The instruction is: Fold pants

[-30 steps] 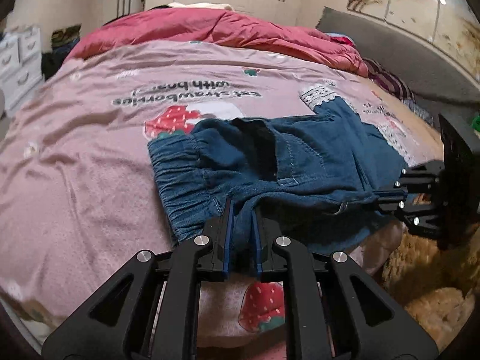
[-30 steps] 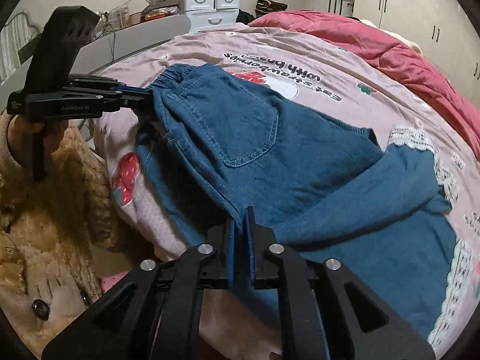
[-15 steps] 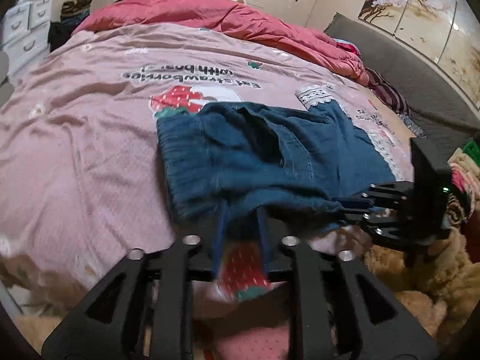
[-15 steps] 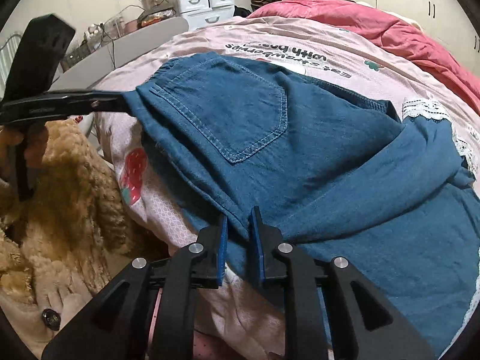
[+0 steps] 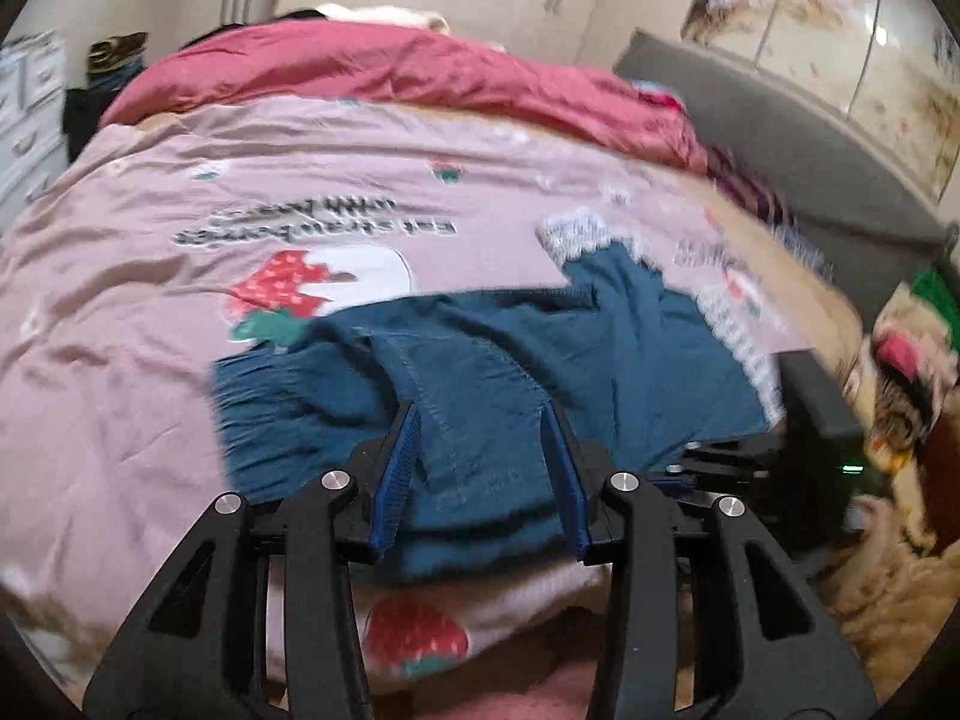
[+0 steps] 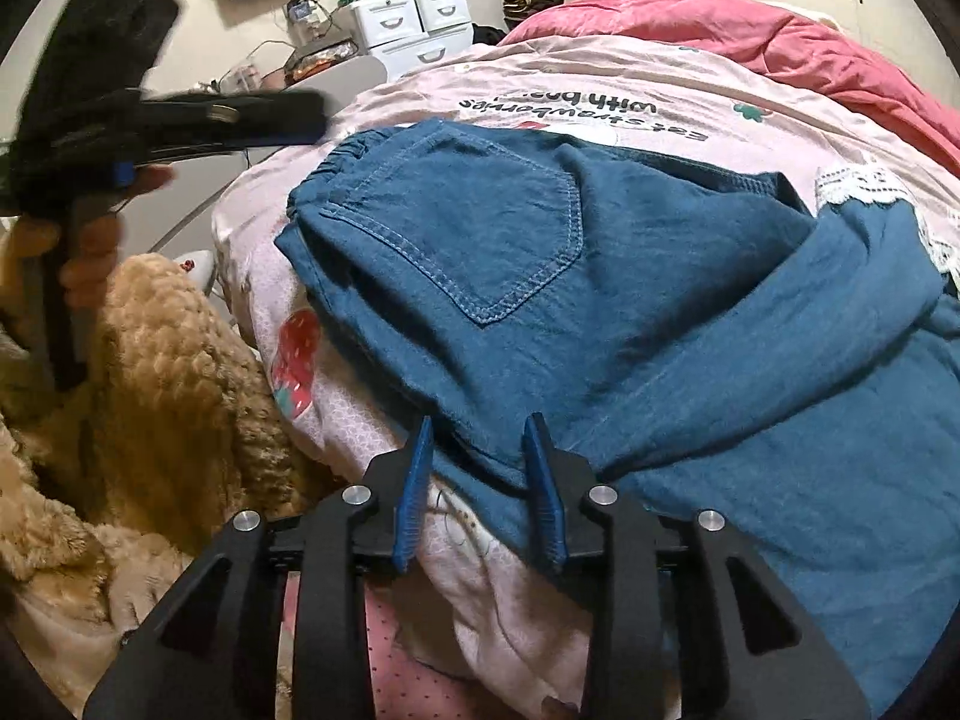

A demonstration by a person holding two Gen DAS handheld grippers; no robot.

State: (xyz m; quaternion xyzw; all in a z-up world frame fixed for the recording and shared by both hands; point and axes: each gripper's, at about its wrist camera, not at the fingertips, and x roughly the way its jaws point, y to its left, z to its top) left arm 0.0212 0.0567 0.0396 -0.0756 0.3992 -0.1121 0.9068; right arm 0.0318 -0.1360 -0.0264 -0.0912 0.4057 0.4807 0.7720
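Blue denim pants [image 5: 492, 372] lie on the pink bed cover [image 5: 150, 300], low and in the middle of both views, close to the near edge of the bed. They look folded once already, with 1 leg laid over the other and the back pocket [image 6: 480, 234] facing up. The stretchy waistband [image 5: 252, 414] sits at the left of the left wrist view, and the legs run off to the right, where the white lace hem [image 5: 573, 234] shows near the upper right of the cloth. So the long way of the pants goes left to right across the frame, along the bed edge. The left gripper [image 5: 480, 450] hangs over the near edge of the pants with its 2 blue fingers [image 5: 396, 468] spread wide, and nothing is pinched between them. The right gripper [image 6: 480, 480] is the same, with fingers wide apart, sitting over the edge of the cloth at the bottom middle of its view and holding nothing. I think 1 fold has been put down and let go, and the next fold has not started. Next, I think 1 gripper needs to grab the leg end by the lace and bring it over toward the waistband, while the other keeps the pile from sliding. The cloth near the right looks bunched, so it may need a little smoothing first. A red blanket [image 5: 372, 72] lies at the top of the frame.
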